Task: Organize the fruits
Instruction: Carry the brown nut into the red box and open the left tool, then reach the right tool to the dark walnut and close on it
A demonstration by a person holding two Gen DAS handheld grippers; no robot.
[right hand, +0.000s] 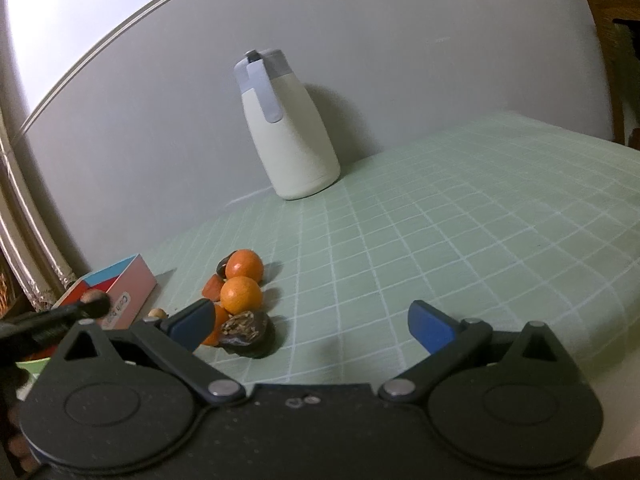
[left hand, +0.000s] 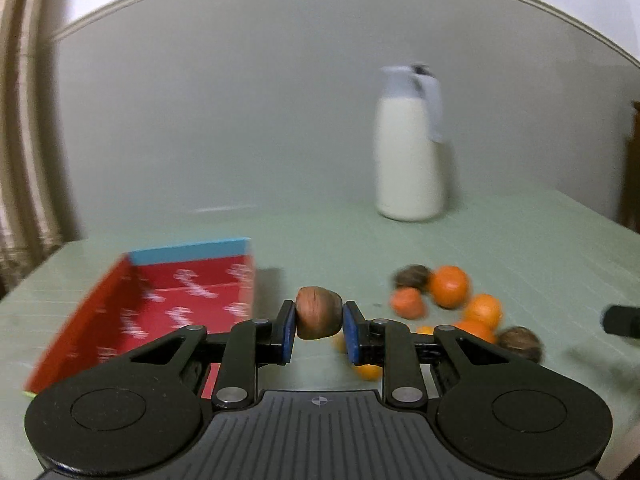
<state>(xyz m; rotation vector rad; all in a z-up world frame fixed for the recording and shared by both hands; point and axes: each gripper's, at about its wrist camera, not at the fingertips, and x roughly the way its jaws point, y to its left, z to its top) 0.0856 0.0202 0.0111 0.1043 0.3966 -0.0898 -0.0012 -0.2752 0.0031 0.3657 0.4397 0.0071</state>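
My left gripper is shut on a brown walnut and holds it above the green checked table, just right of an open red box with a blue end wall. A heap of small oranges and walnuts lies to the right on the table. In the right wrist view my right gripper is open and empty, its left finger beside a dark walnut and the oranges. The box shows at far left there.
A cream thermos jug with a grey-blue lid stands at the back by the wall; it also shows in the left wrist view. The green checked tablecloth stretches to the right. A striped curtain hangs at the left.
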